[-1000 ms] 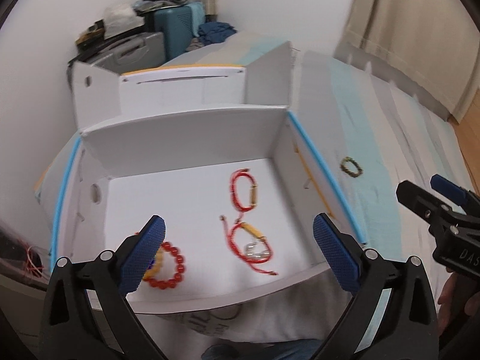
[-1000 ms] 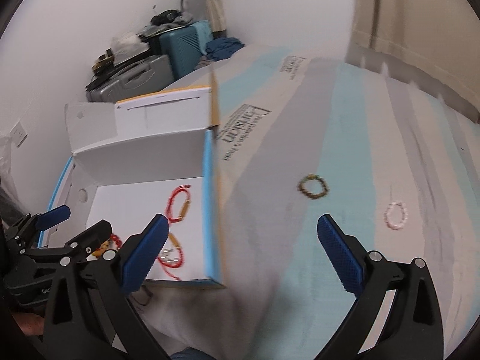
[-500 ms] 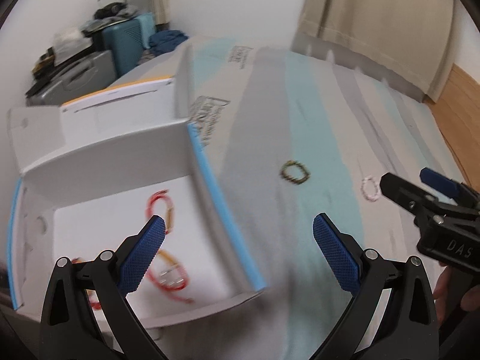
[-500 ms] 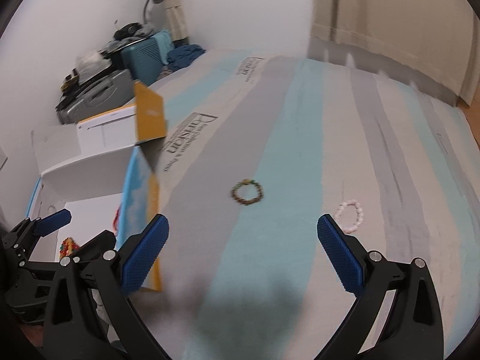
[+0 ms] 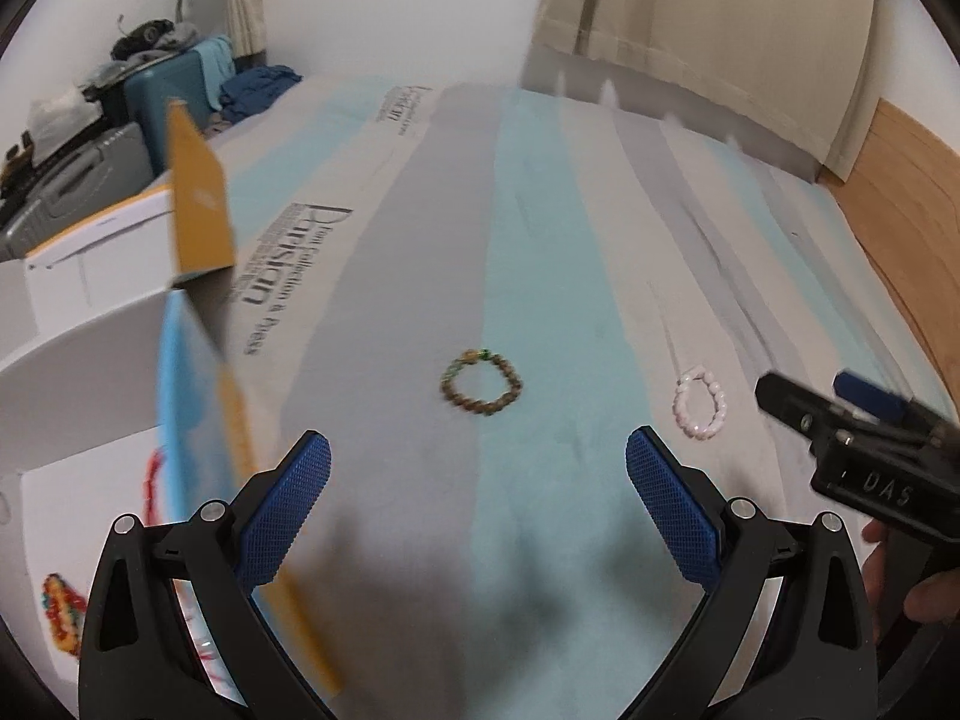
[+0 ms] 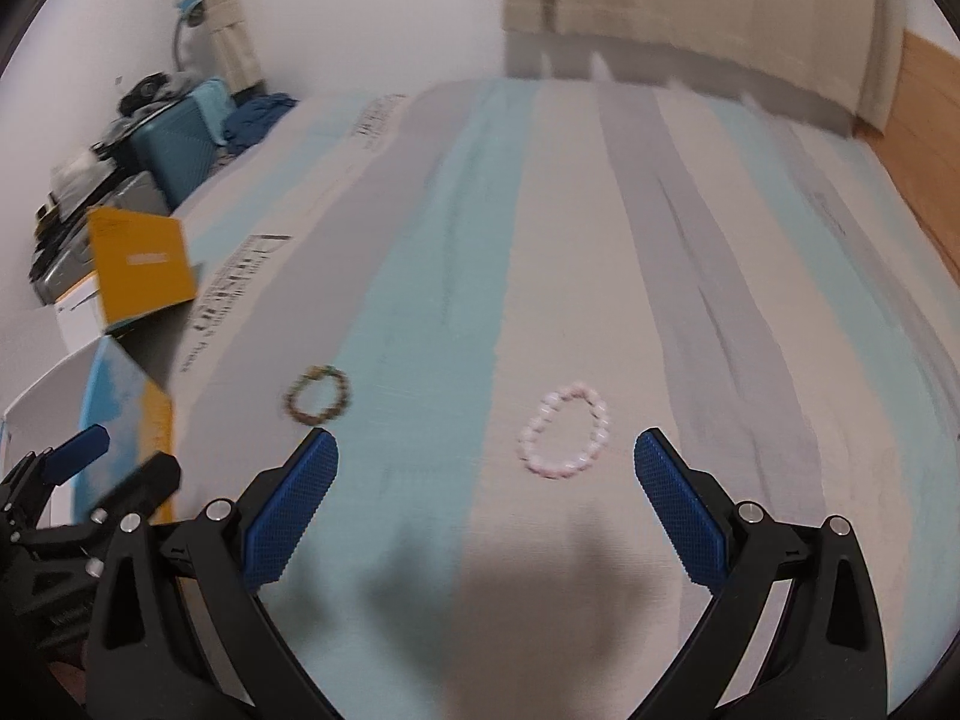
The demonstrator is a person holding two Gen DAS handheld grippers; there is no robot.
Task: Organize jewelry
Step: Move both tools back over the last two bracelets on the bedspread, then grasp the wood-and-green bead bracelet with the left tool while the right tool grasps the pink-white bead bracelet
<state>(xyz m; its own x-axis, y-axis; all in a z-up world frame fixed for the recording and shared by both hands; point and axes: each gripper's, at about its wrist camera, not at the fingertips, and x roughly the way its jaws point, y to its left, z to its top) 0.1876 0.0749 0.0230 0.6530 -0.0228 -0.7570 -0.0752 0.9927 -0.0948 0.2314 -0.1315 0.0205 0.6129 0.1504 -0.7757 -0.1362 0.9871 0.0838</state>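
Observation:
A brown-green bead bracelet point(image 5: 481, 383) lies on the striped bed cover, just ahead of my open, empty left gripper point(image 5: 478, 507); it also shows in the right wrist view point(image 6: 318, 394). A pink bead bracelet point(image 6: 566, 438) lies just ahead of my open, empty right gripper point(image 6: 486, 516); it also shows in the left wrist view point(image 5: 699, 409). The white cardboard box point(image 5: 72, 354) stands at the left with red cord bracelets point(image 5: 153, 477) and a multicoloured bead bracelet point(image 5: 60, 612) inside.
The box's blue and orange side wall point(image 5: 198, 396) and raised orange flap point(image 5: 198, 210) stand at the left. Suitcases and clutter point(image 5: 120, 108) fill the far left corner. A curtain point(image 5: 708, 30) and wooden floor point(image 5: 900, 210) lie beyond the bed.
Both grippers have swung right, away from the box and over the bed cover. The two loose bracelets now lie close in front of them. Both stayed open.

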